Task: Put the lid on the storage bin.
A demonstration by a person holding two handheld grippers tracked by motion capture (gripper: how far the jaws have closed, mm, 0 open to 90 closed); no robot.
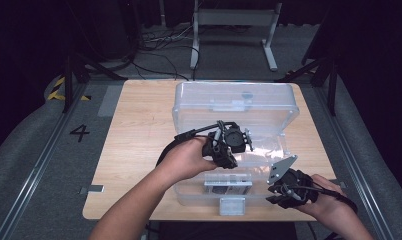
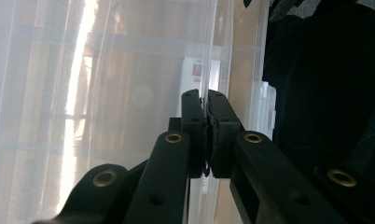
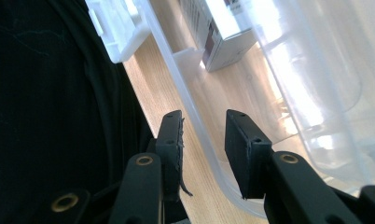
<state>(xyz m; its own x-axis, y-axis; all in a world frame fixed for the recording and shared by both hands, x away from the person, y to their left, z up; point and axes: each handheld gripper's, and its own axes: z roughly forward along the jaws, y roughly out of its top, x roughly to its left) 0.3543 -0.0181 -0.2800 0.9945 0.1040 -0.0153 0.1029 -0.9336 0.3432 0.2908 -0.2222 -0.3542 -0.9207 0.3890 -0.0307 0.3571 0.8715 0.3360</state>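
Desk [image 1: 134, 130]: a pale wooden top, small, bare at its left side; it carried the box across its middle and right.
Box [image 1: 189, 197]: clear plastic, standing on the desk with its near wall at the near edge, a white latch [image 1: 232, 205] on its front.
Lid [image 1: 234, 102]: clear, hinged up behind the box and standing tilted, light glaring off it.
Carton [image 1: 228, 187]: a small printed pack lying inside the box by the near wall; in the right gripper view it lay on the floor of the box.
Left gripper [image 1: 227, 161]: reached over the middle of the box; in the left gripper view its jaws were pressed together on a thin clear plastic edge [image 2: 207, 56], which part of the box I could not tell.
Right gripper [image 1: 276, 192]: at the box's near right corner; in the right gripper view its jaws stood apart, one on either side of the rim [image 3: 195, 116], not pressing on it.
Floor [image 1: 34, 145]: grey carpet around the desk, a metal rail along each side, a "4" [image 1: 79, 132] marked at the left, yellow-and-black tape [image 1: 56, 89] beyond it.
Room: dark all round; black stands at both sides, loose cables [image 1: 159, 47] on the floor behind, a white frame [image 1: 234, 20] at the back.
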